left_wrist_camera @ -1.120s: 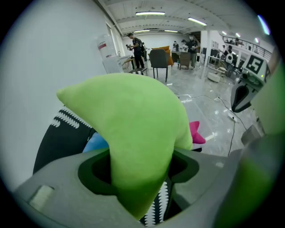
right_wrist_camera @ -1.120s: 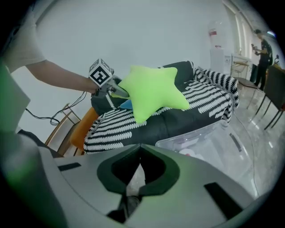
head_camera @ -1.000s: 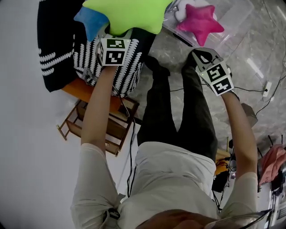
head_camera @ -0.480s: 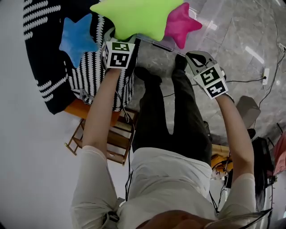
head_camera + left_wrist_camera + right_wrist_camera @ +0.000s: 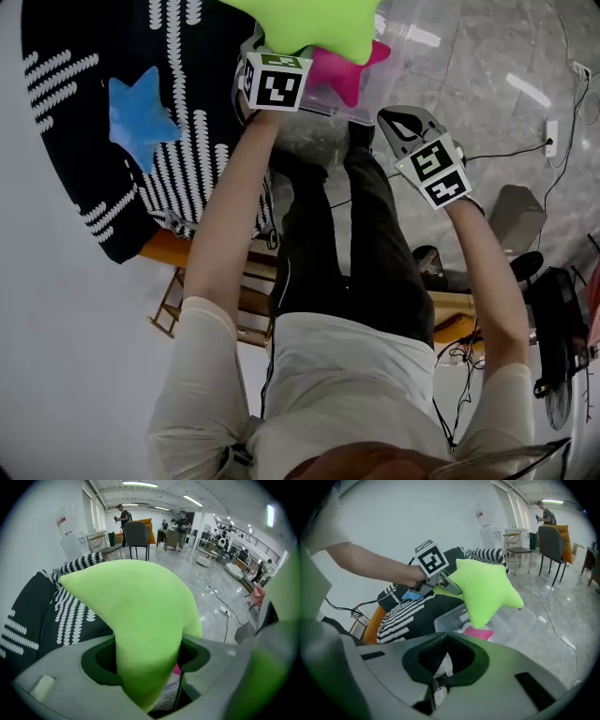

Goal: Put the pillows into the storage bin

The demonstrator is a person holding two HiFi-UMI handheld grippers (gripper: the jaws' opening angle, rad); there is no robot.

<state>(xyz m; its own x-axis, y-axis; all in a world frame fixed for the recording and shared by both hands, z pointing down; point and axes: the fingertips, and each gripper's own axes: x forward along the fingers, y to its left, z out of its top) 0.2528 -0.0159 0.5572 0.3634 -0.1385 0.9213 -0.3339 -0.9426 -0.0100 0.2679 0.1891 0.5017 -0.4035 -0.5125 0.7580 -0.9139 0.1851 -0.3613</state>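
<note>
Left jaws: your left gripper (image 5: 270, 52) stands part open, pinching one arm of the green star pillow (image 5: 305, 23) over the clear storage bin (image 5: 394, 56).
Right jaws: your right gripper (image 5: 398, 122) is closed and empty, near the bin.
Other pillows: the pink star pillow (image 5: 342, 73) lies in the bin. The blue star pillow (image 5: 139, 117) lies far left on black-and-white fabric (image 5: 197, 141).
Handling: likely light, soft and squashy, so pinch a star arm deep.

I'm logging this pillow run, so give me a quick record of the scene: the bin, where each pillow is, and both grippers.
storage bin: clear plastic, on the floor, no lid on it
green pillow: star-shaped, held in the air over the bin
left gripper: shut on one arm of the green pillow
pink pillow: star-shaped, lying inside the bin
blue pillow: star-shaped, on the black-and-white cloth, outside the bin
right gripper: jaws together, holding nothing
</note>
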